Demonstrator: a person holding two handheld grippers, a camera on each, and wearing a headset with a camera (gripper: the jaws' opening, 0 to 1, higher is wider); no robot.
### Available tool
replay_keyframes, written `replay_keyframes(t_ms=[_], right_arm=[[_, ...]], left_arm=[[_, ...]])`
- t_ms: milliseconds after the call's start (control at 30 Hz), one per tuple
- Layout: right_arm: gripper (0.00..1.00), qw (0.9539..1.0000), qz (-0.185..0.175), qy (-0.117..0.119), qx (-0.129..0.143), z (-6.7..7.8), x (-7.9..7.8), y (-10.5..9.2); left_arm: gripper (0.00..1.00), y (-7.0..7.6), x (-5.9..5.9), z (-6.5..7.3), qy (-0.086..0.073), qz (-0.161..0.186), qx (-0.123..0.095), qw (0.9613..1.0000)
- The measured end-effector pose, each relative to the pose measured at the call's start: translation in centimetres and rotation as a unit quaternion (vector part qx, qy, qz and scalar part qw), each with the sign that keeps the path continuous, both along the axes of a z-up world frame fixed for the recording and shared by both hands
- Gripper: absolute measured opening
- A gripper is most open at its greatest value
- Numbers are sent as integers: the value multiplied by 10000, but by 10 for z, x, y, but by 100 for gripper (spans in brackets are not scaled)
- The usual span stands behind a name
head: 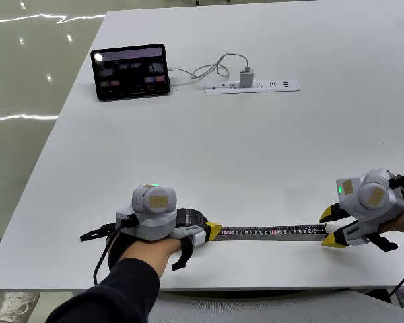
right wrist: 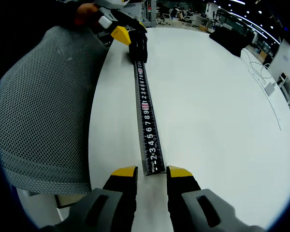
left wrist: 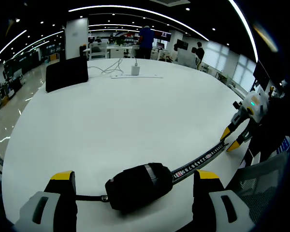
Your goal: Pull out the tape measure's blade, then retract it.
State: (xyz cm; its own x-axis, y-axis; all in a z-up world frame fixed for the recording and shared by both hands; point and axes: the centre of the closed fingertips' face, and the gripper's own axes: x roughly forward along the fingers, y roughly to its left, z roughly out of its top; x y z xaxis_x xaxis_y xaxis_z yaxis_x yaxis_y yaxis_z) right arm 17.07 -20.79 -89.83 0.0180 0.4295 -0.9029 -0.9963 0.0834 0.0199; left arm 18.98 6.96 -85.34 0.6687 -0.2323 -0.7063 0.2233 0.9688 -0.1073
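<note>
Right fingers (right wrist: 124, 172) pinching flat numbered blade (right wrist: 147, 121), rounded matte-black case (left wrist: 137, 186)

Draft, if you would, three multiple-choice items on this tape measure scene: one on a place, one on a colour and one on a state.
1. Where does the black tape measure case lie?
A. between the tips of the left tongs
B. beside the tablet
C. on the chair

2. What colour are the tips of both tongs?
A. red
B. yellow
C. green

3. What state is the numbered dark blade in?
A. fully retracted
B. pulled out flat along the white table
C. snapped in two

Key:
1. A, the left gripper view shows the case between its tips.
2. B, both gripper views show yellow tips.
3. B, the blade runs from the case to the right tongs.
</note>
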Motion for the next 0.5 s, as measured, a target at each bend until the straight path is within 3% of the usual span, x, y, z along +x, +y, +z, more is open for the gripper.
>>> replay_keyframes(t_ms=[267,500], right_arm=[[12,9999,24,-72,-123,-3,1,0],[11,9992,-56,-95,-381,-7,3,-2]], left_arm=[[94,-7,-2,-5,101,-46,-144,9998],[81,-2,-3,-10,266,162,-213,9993]])
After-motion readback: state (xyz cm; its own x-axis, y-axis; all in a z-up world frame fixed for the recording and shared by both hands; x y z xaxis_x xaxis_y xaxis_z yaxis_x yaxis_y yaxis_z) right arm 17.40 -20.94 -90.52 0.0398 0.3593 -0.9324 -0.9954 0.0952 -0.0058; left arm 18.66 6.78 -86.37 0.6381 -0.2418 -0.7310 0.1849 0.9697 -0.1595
